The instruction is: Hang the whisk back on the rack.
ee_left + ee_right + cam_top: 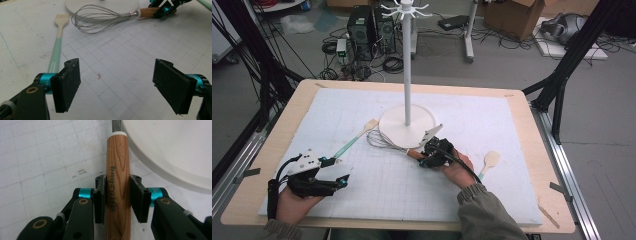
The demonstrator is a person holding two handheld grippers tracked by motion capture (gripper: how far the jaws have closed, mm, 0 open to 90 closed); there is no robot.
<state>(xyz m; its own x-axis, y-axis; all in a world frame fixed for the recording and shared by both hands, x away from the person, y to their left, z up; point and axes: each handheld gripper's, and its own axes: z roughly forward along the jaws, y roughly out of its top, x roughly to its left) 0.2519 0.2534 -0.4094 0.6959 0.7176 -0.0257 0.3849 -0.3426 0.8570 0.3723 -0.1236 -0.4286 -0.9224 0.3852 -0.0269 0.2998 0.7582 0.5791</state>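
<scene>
A wire whisk (384, 141) with a wooden handle (118, 165) lies on the white grid mat (377, 190), its wires against the round base of a white stand (394, 131). My right gripper (426, 156) is shut on that handle, a black pad pressed on each side (117, 183). My left gripper (340, 171) hovers low at the mat's front left. In the left gripper view its jaws (117, 82) stand wide open over bare mat, with the whisk (100, 18) farther off.
A brush with a mint-green handle (354, 140) lies just beyond the left gripper, pointing toward the stand (58, 37). A light wooden spoon (489, 161) lies right of the right hand. The stand's tall pole (407, 65) rises mid-table with hooks on top.
</scene>
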